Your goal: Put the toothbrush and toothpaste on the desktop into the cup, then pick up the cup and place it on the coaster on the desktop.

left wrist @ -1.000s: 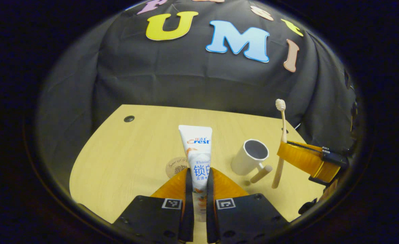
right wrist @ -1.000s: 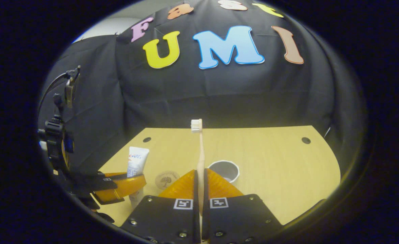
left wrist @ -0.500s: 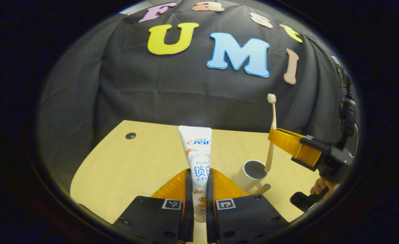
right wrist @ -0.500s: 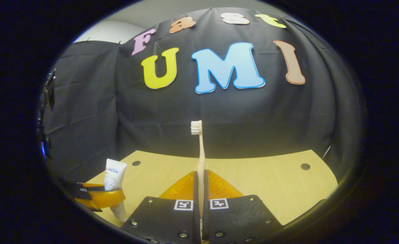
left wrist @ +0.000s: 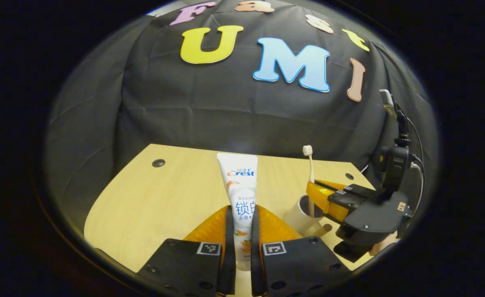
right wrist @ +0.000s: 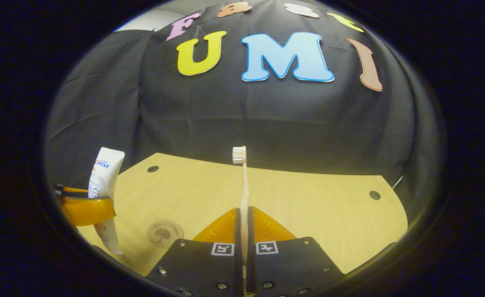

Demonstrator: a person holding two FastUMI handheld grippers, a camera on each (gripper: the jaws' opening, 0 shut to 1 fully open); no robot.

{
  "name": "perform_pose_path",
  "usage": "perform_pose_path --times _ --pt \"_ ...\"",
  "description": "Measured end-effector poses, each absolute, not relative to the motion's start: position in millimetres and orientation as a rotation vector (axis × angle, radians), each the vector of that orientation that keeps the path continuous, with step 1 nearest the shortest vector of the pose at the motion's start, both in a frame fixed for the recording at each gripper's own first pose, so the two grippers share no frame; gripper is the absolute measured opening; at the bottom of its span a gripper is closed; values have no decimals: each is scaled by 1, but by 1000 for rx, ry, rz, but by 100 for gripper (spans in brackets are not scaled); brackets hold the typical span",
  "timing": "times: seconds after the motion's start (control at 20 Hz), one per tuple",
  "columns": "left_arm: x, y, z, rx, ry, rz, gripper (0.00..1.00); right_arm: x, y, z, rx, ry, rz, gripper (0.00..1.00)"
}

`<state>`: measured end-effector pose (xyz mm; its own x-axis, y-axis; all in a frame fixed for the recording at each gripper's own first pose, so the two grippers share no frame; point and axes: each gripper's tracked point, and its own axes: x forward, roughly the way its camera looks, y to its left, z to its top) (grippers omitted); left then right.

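- Gripping the toothpaste [left wrist: 239, 194], your left claw [left wrist: 239, 231] has both fingers pressed on the lower part of the tube, which stands upright with its flat crimped end on top.
- Your right claw [right wrist: 242, 225] is clenched on the toothbrush [right wrist: 242, 181], holding the handle between both fingers with the bristle head up.
- From the left gripper view, the cup [left wrist: 304, 214] stands on the surface [left wrist: 164, 194] just right of the toothpaste, with its stubby handle pointing toward the near edge.
- Your right claw [left wrist: 323, 196] sits at the cup's rim there, and the toothbrush [left wrist: 309, 173] runs upright from it with the lower end of the handle down inside the cup's mouth.
- How deep the handle reaches into the cup you cannot tell.
- From the right gripper view, the coaster [right wrist: 165, 233] lies flat on the surface [right wrist: 316, 214], left of your right claw and near the front edge.
- Your left claw [right wrist: 86, 206] holds the toothpaste [right wrist: 104, 185] upright left of the coaster, its cap end low beside the coaster and close to the surface.
- Whether the cap touches the surface you cannot tell.
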<state>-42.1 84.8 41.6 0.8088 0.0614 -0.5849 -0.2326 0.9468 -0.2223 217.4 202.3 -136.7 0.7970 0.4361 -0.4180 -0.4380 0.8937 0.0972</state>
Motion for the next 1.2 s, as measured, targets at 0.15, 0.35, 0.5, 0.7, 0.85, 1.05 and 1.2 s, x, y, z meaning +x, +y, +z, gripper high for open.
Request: perform_pose_path --times 0.15,0.35,0.5,0.7,0.85,1.05,1.2 --pt "-42 82 39 -308 620 160 22 210 197 -142 4 479 470 9" --pt "-45 77 36 -328 623 160 22 199 189 -137 22 503 491 56" --pt "-38 72 34 -343 618 152 22 199 173 -121 -1 459 458 93" --pt "-22 57 36 -345 588 120 22 200 152 -98 -14 413 421 93" --pt "-3 44 45 -359 535 77 22 200 138 -83 -5 389 392 93" --pt "32 19 55 -417 441 -5 22 196 108 -57 14 339 332 93" --pt "68 -5 64 -403 372 -74 22 188 80 -46 27 330 285 93"
